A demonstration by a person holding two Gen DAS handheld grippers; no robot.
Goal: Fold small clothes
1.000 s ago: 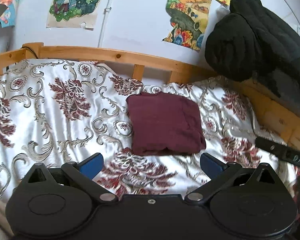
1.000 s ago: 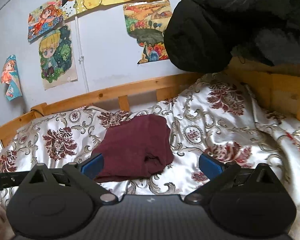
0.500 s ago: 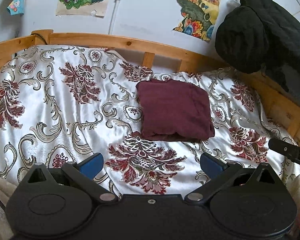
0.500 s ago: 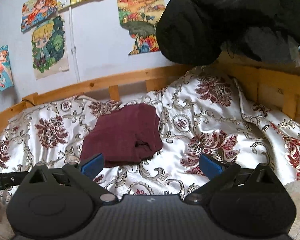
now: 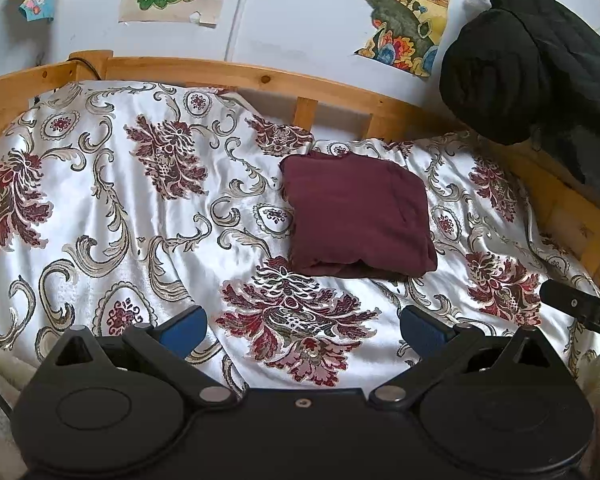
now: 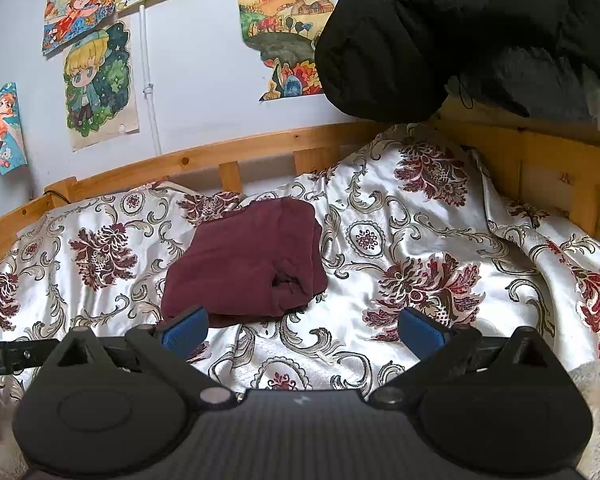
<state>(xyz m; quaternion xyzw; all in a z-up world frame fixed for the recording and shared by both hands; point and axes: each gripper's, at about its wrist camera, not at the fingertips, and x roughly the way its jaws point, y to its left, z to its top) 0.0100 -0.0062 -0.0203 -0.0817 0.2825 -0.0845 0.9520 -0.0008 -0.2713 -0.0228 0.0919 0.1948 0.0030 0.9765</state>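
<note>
Both tools (image 5: 302, 326) (image 6: 302, 328) gape above a soft, squarish folded maroon garment (image 5: 358, 216).

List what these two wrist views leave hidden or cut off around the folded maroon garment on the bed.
- Maroon garment: its type and inner layers, hidden by its own folds in both views.
- Black bundle: cut off by the right wrist view's top and right edges.
- Right gripper: only a sliver at the left wrist view's right edge.
- Posters: tops cropped.
</note>
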